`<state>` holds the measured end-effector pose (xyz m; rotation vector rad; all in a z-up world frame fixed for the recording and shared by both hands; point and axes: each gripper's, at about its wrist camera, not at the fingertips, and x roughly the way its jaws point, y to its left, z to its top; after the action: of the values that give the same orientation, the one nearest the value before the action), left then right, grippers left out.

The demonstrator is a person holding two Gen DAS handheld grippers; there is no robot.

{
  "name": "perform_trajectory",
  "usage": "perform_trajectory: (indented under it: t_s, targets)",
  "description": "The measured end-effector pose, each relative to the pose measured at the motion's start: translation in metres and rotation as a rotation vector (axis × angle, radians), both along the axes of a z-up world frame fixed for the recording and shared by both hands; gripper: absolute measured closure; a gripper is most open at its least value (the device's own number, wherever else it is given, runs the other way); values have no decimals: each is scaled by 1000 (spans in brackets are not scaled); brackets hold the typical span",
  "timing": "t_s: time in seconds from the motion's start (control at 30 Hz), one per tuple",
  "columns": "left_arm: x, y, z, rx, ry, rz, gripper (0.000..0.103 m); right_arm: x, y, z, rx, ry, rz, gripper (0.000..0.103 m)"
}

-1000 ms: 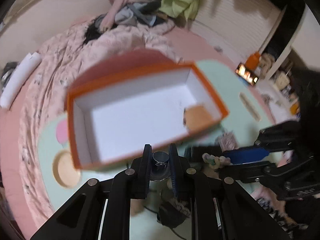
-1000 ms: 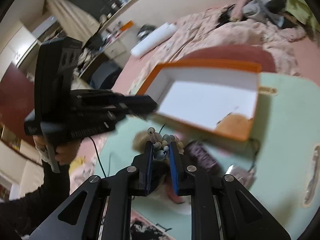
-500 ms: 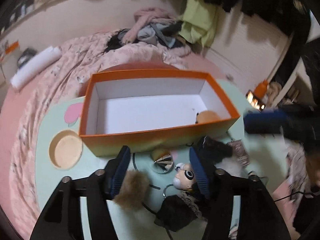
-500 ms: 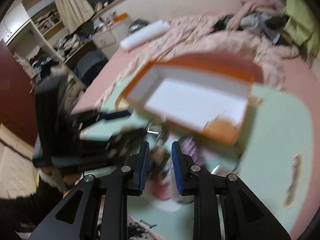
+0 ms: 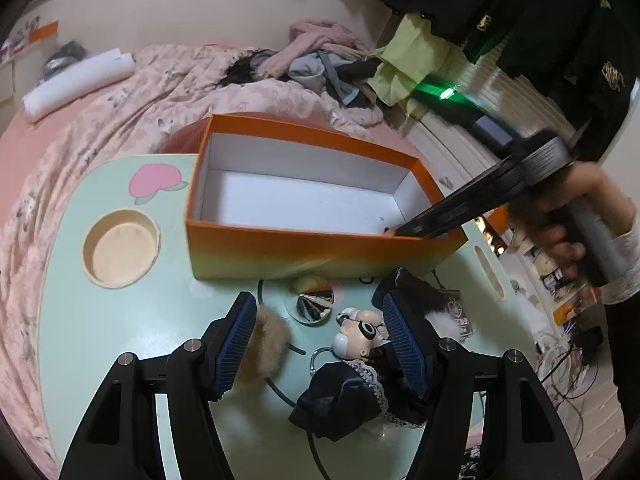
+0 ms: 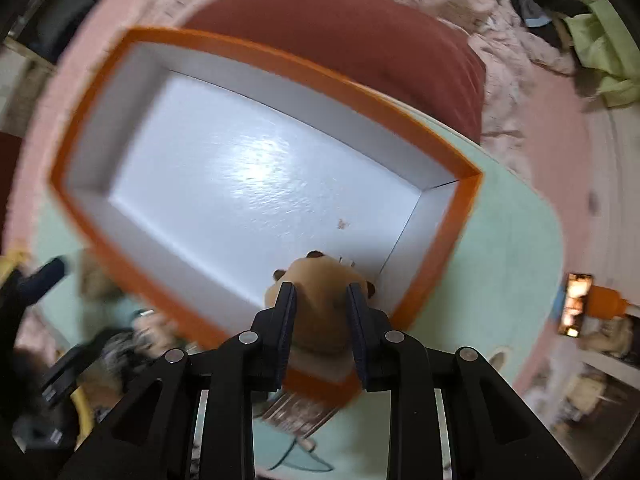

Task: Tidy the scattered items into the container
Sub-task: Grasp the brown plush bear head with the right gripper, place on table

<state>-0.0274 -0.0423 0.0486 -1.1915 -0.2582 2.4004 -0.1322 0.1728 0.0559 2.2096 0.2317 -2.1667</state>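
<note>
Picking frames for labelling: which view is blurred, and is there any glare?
Right wrist view: motion-smeared at the edges, with a glare patch on the orange box floor. Left wrist view: mostly sharp; only the hand and a green light streak are blurred.

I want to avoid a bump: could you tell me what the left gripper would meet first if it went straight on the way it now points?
Most likely the silver cone on the table, centred ahead of the open left gripper; depth is uncertain.
</note>
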Motion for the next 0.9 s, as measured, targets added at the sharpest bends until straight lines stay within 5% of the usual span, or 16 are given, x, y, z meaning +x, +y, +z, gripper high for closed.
perform_trajectory:
  t_s: [0.07,0.17,0.37,0.5,0.67,0.9]
  targets:
    - [0,-2,0,15,2,4,38,0,-7,-7,37,14,12,62]
    - [2,-2,1,24,5,6,38,2,-9,-4,21,32,16,61]
    - [2,-3,-2,21,-4,17,38,8,-9,7,-16,111,12,78]
    - [4,-9,0,39,-1,36,38,15,-2,50,-132,294,-19,79]
    - [17,-25,12,85,32,56,38,75,-10,104,-265,497,28,78]
    - [48,6,14,27,109,1,38,148,-3,56,-367,557,-28,76]
